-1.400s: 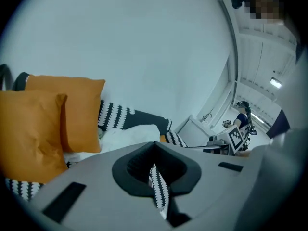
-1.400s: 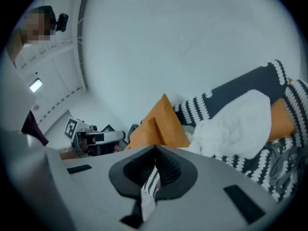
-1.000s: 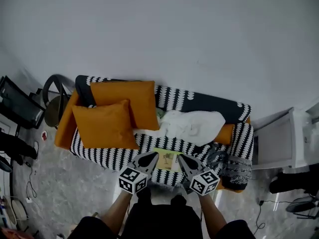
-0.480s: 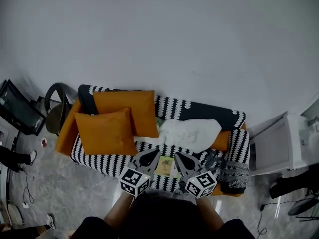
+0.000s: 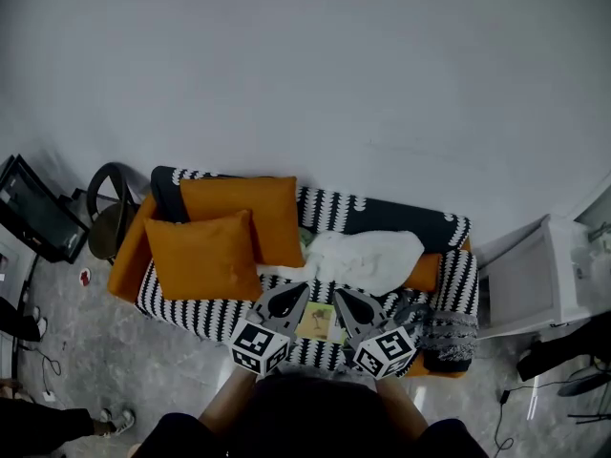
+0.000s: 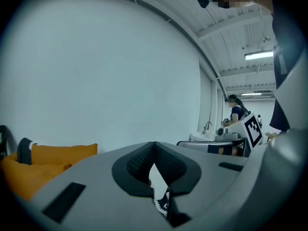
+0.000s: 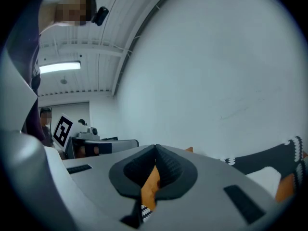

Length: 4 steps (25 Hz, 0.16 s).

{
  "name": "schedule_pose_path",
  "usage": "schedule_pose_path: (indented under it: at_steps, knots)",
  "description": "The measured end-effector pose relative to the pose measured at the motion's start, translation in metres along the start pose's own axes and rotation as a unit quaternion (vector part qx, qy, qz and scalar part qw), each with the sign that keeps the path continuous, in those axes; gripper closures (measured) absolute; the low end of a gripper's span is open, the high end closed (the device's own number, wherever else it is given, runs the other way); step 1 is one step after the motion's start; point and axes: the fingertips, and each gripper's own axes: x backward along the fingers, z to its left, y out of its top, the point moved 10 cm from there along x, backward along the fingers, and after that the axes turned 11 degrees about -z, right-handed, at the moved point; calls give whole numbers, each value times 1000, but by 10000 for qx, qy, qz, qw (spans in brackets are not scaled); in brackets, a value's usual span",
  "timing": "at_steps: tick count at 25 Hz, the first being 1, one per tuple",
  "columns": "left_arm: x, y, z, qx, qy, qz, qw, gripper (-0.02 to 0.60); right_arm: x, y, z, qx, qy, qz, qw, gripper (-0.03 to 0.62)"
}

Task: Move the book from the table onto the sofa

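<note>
Closest to me, at the bottom of the head view, two forearms (image 5: 224, 404) reach forward, and each one carries a gripper with a marker cube (image 5: 260, 344) on top. The left gripper (image 5: 291, 297) and the right gripper (image 5: 344, 300) point toward the sofa (image 5: 191, 299) and stand side by side, a little apart.

From its own view, the left gripper (image 6: 154, 144) is clenched: the dark pads meet at the tip and nothing is between them. Through the narrow slit below the tip I see only white and a piece of the black-and-white pattern behind. The right gripper (image 7: 155, 148) is also clenched and empty; the orange in its slit belongs to the sofa behind, not to a held thing.

Just past the cubes, the book (image 5: 319, 321) lies flat on the sofa seat, near the front edge. From above it shows between the two grippers. I cannot tell whether either of them touches it.

Further on the seat, a white cloth (image 5: 368, 256) lies in the middle and a dark cloth (image 5: 434, 318) is at the right end. Two orange cushions (image 5: 202, 254) lean at the left end, one in front of the other.

Beside the sofa, a chair (image 5: 105, 194) stands on the left and a white cabinet (image 5: 530, 280) on the right. Behind all, the plain wall (image 5: 305, 84) fills the upper part.
</note>
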Motion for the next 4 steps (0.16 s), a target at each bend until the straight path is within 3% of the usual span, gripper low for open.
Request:
schedule_pose_path:
  at_steps: [4]
  knots:
    - [0, -1, 0, 5, 18, 10, 10000, 566, 1, 1, -2, 13, -16, -46, 10000, 571]
